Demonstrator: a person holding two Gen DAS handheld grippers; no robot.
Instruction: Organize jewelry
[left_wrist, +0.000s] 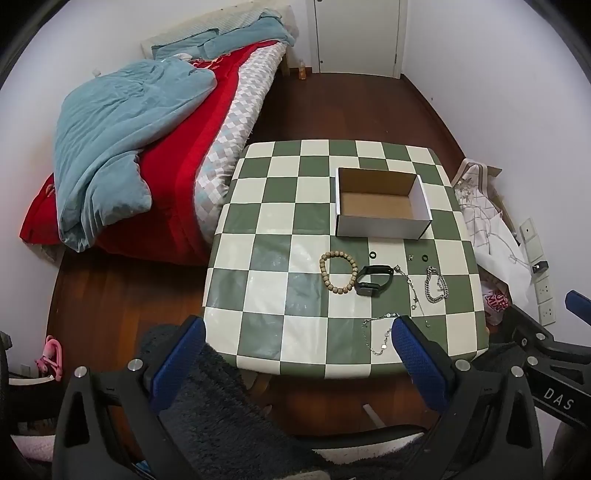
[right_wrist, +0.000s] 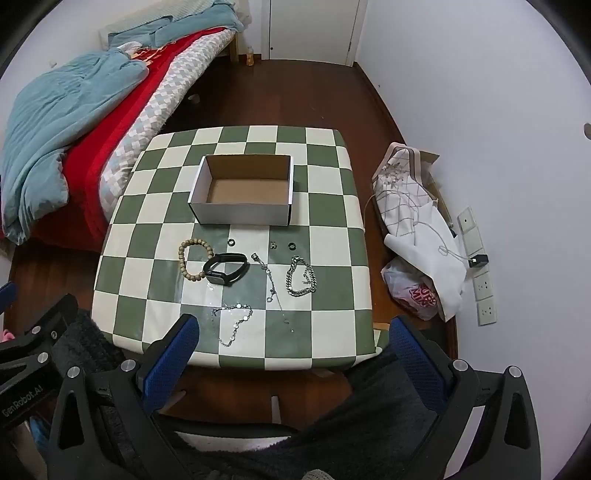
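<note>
- The left tool (left_wrist: 299, 356) hangs above the near edge of the tabletop (left_wrist: 258, 236), its blue-padded fingers (left_wrist: 177, 354) spread wide with nothing between them.
- The right tool (right_wrist: 291, 350) matches it: fingers spread, pinching nothing, tilted steeply down over the same near edge. Both seem poised to begin rather than mid-grasp.
- Nearest the tools, by the near edge, lies a thin sparkly chain (right_wrist: 234, 325), loosely looped.
- Further in, a row across the middle of the tabletop: a wooden bead bracelet (right_wrist: 194, 260), a black fitness band (right_wrist: 225, 269) touching it, a fine silver chain (right_wrist: 271, 280), and a chunky silver link bracelet (right_wrist: 301, 278).
- Just beyond them sit two small dark rings (right_wrist: 231, 242), well apart, and a tiny stud-like piece between them, too small to identify.
- Toward the far edge stands an open cardboard box (right_wrist: 243, 214), empty, probably the place meant for the jewelry; laid out flat in front of it, each piece looks easy to reach.
- Dark fuzzy fabric under the tools hides the person's lap and part of the near edge.
- Beside the tabletop is a bed (left_wrist: 122, 147) with a blue quilt.
</note>
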